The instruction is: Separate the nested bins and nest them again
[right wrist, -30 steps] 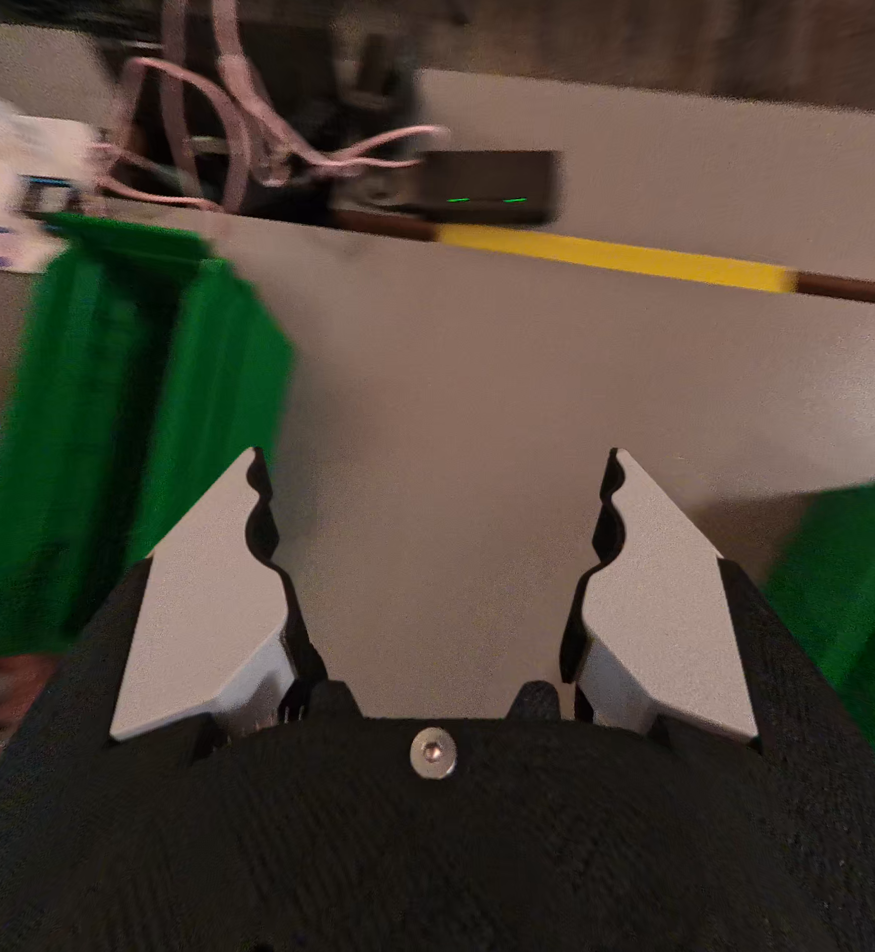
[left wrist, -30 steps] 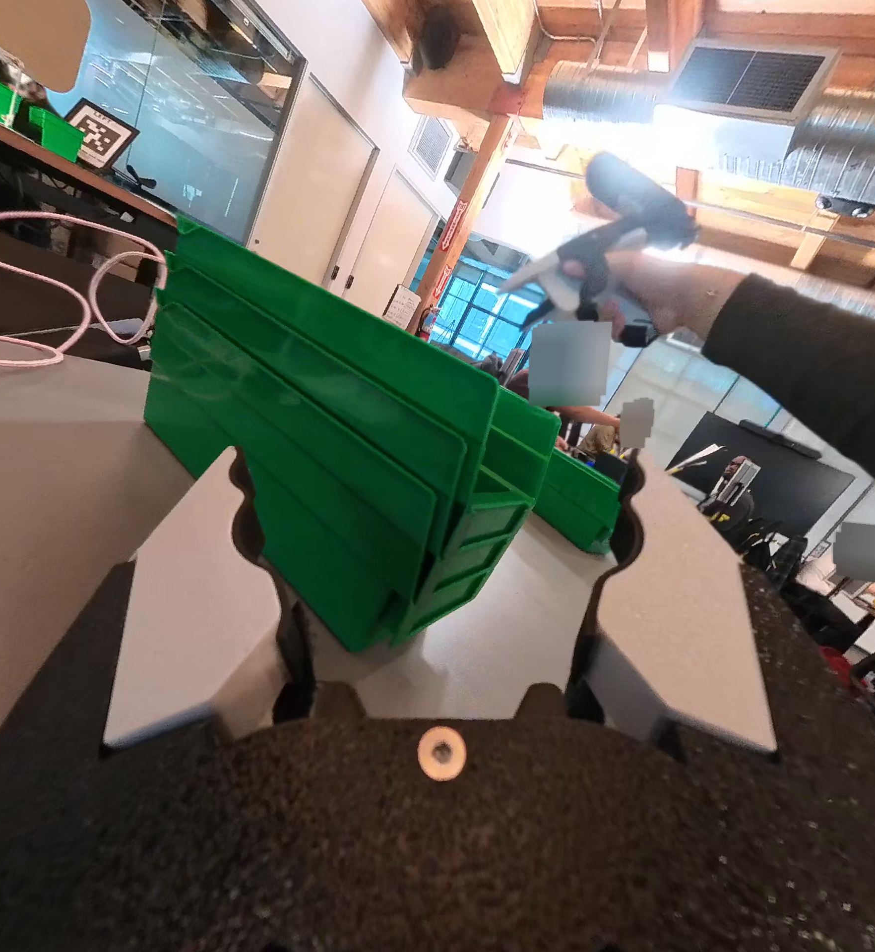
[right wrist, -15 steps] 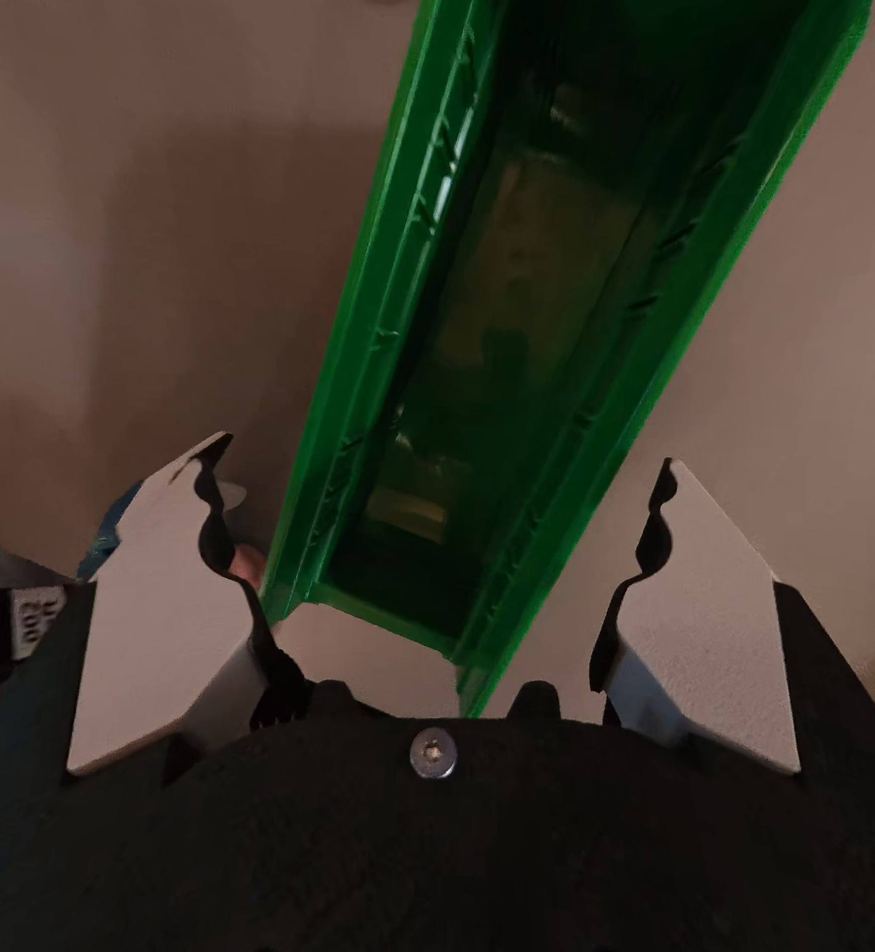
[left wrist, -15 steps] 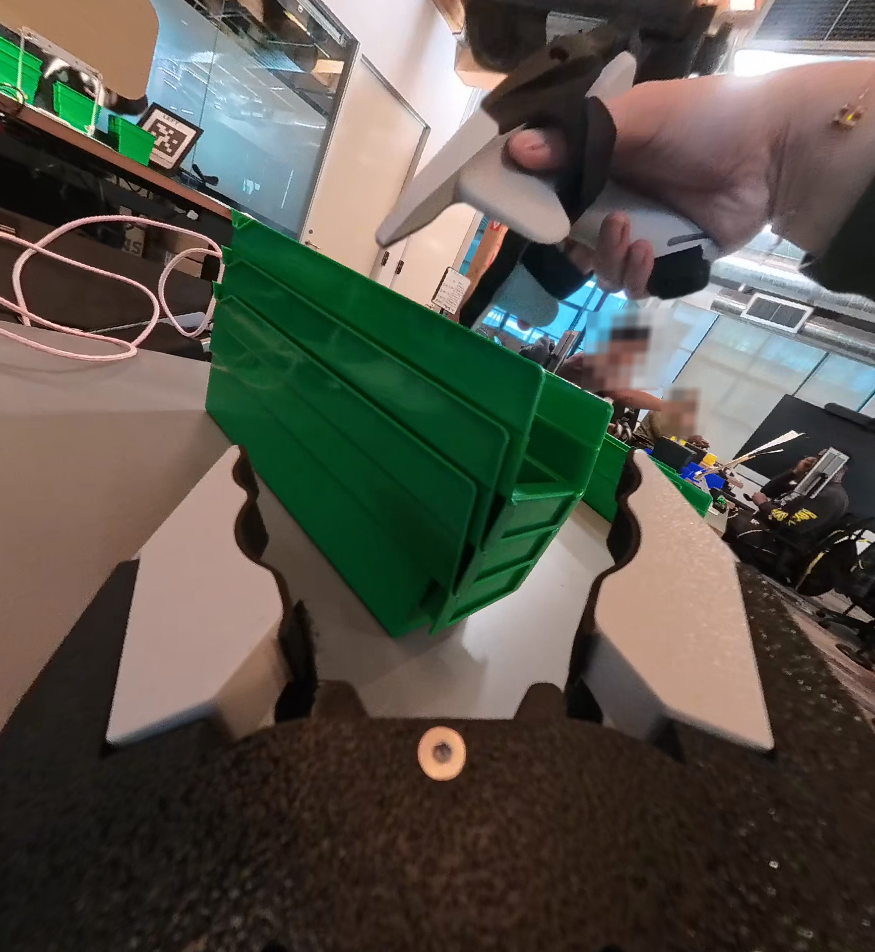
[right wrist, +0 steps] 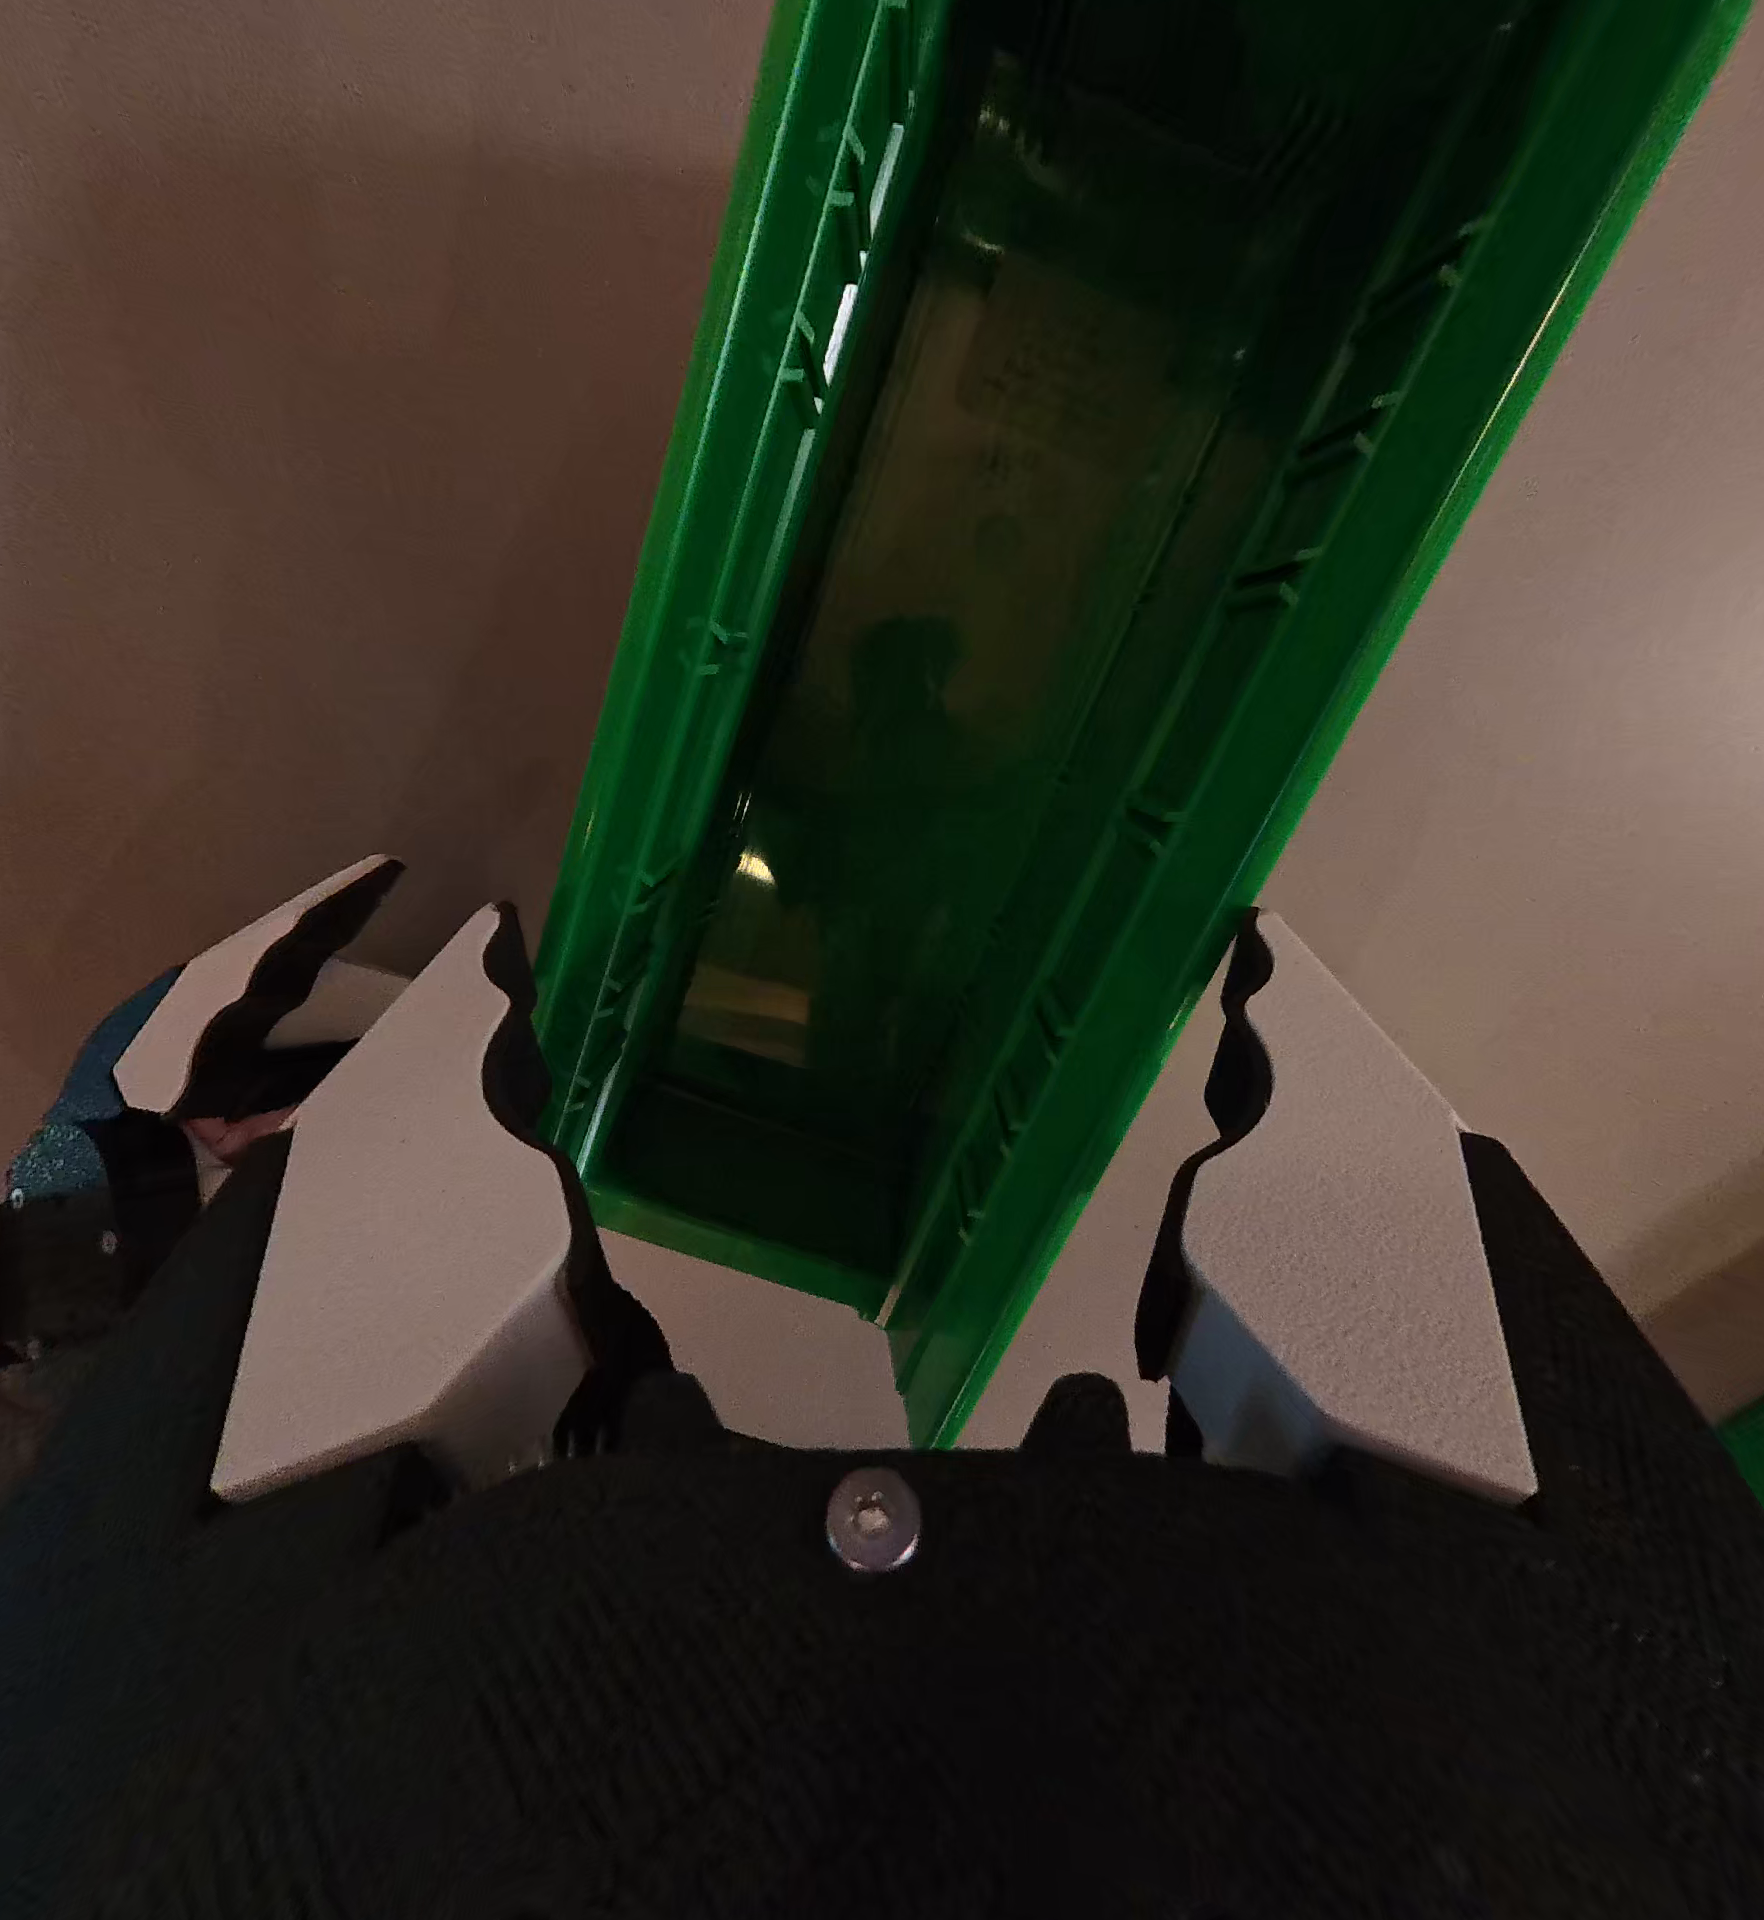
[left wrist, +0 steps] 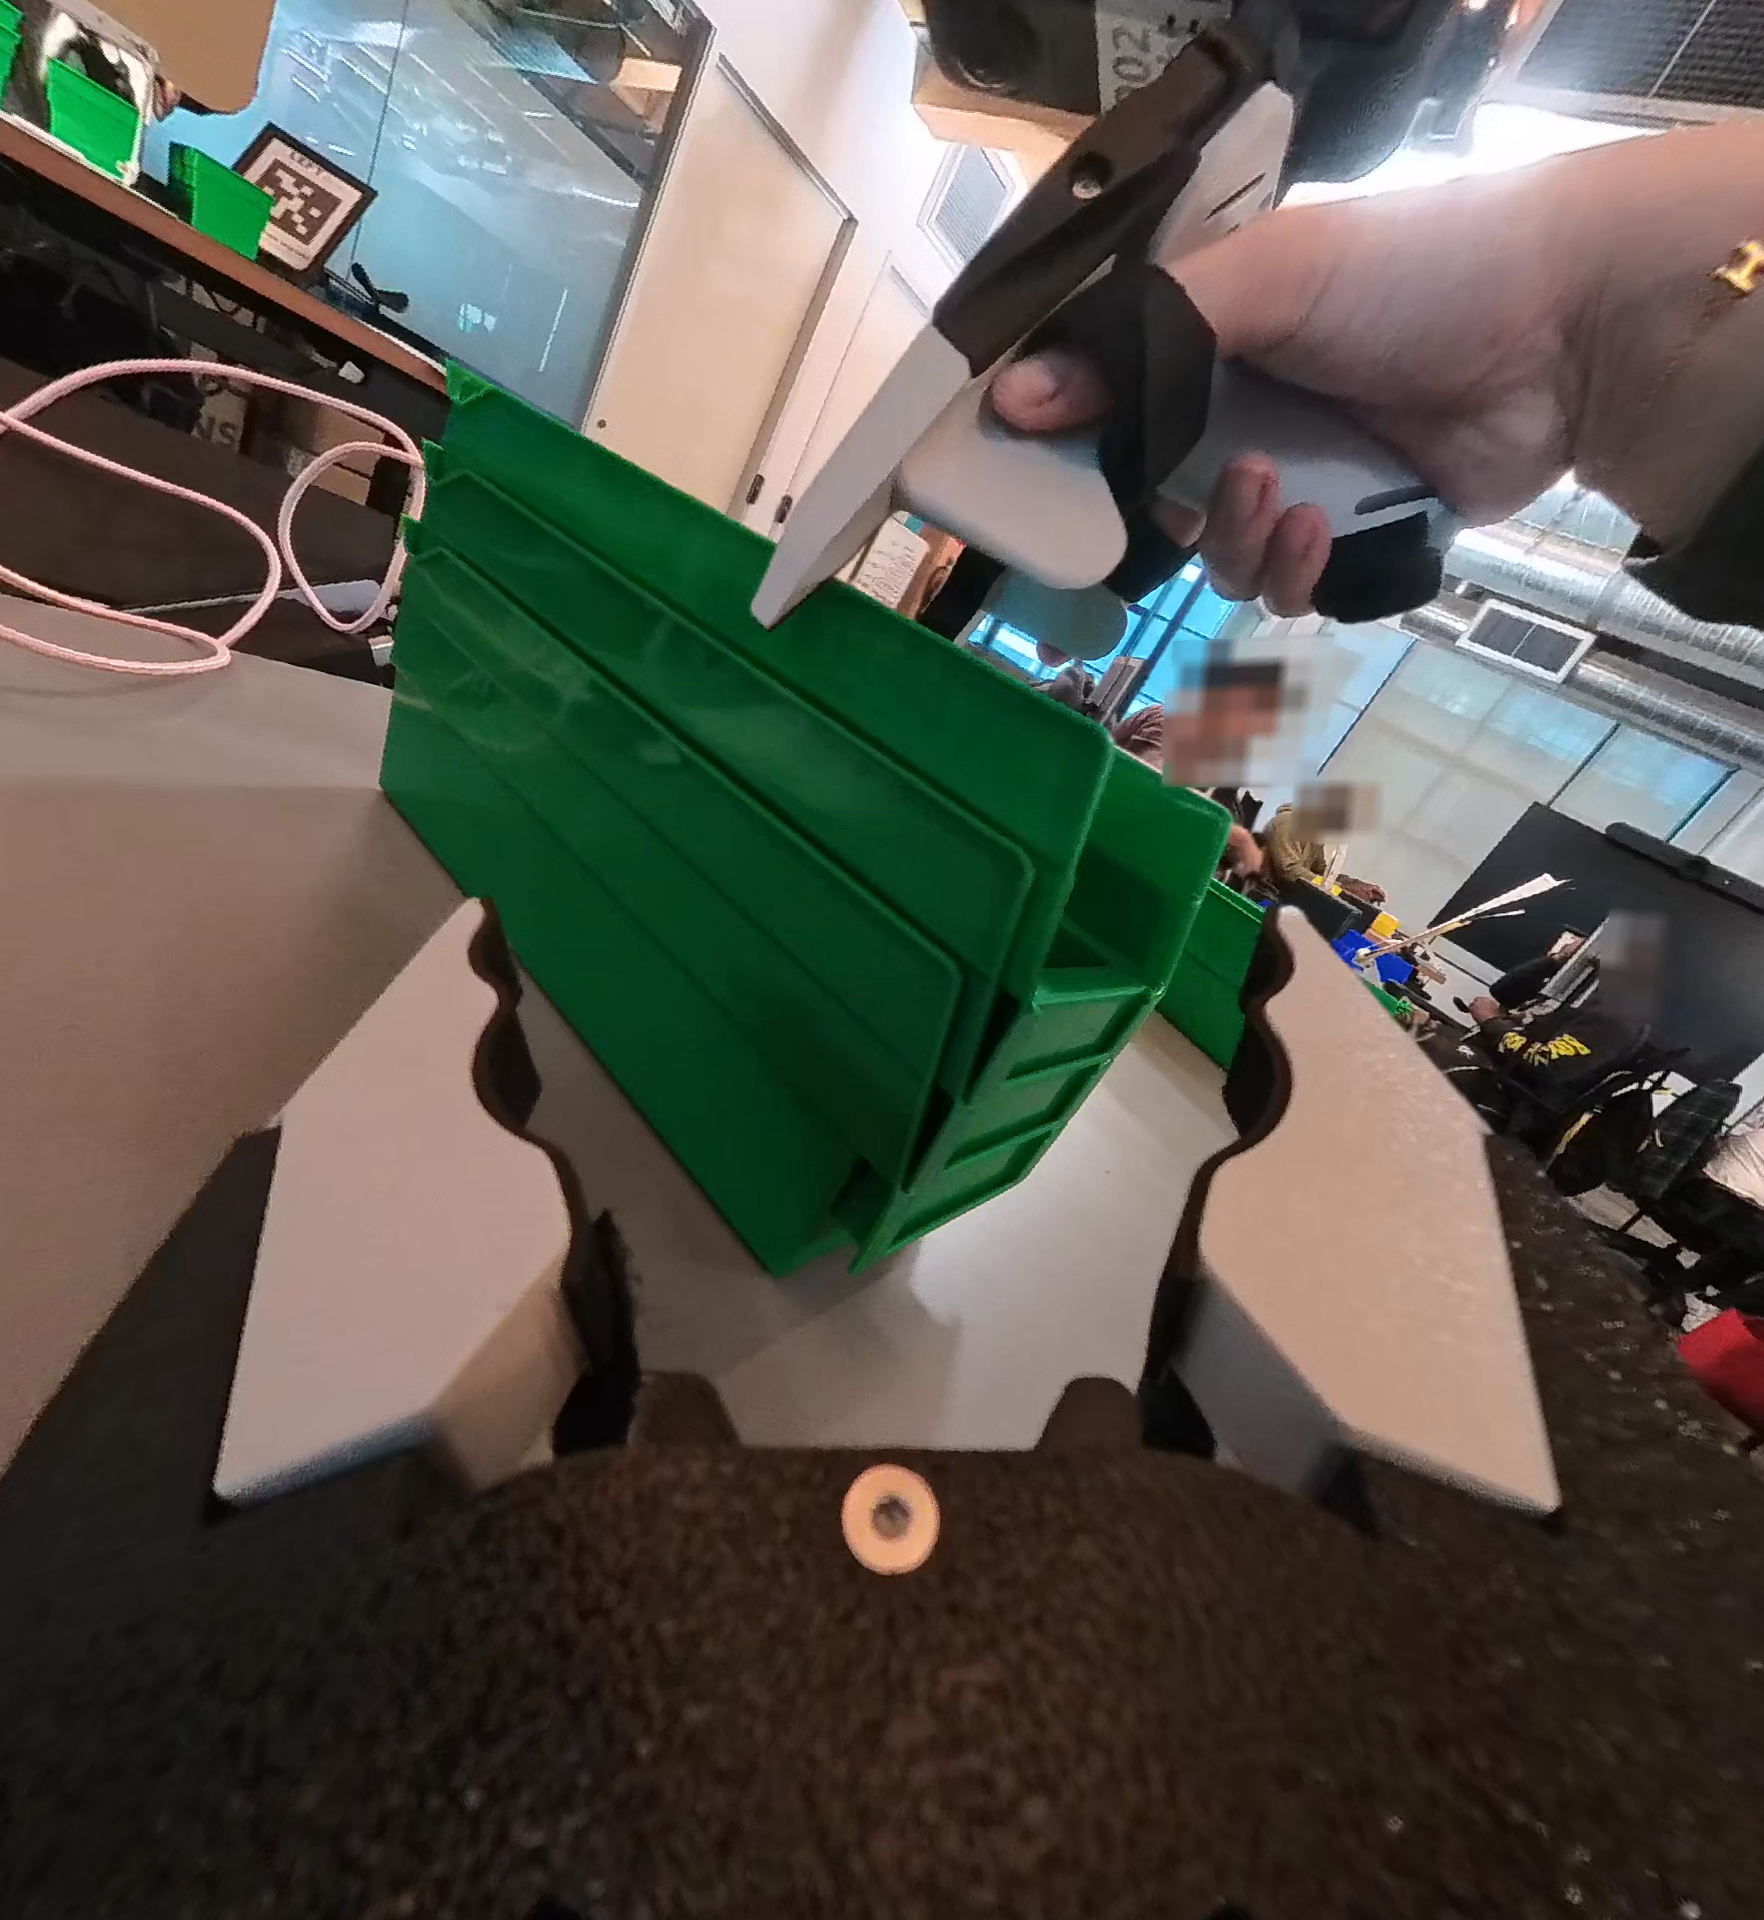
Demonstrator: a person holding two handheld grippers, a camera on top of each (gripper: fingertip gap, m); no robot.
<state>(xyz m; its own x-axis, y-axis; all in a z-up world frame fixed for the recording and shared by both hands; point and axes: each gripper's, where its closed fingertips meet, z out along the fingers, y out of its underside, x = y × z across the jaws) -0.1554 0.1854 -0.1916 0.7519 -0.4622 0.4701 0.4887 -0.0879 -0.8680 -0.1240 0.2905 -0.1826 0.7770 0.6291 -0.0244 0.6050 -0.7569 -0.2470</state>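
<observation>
A stack of nested green plastic bins, long and narrow, stands on the pale grey desk in the centre of the left wrist view, three or more rims stepping up one behind another. The left tool sits low in the frame with its two white fingers spread wide on either side of the near end of the stack; nothing is between its pads and they do not touch the bins. In the upper right of that view a person's hand holds the right tool, whose white fingertip rests at the top rim of the tallest bin.

The right wrist view looks straight down into the open top of the bins, which run from the lower centre to the upper right of the frame. The right tool is wide open, its fingers straddling the near end of the stack, just beside the rims on both sides, gripping nothing. At the left edge the left tool shows, also open. A looped pink cable lies on the desk at the upper left of the left wrist view, well apart from the bins.
</observation>
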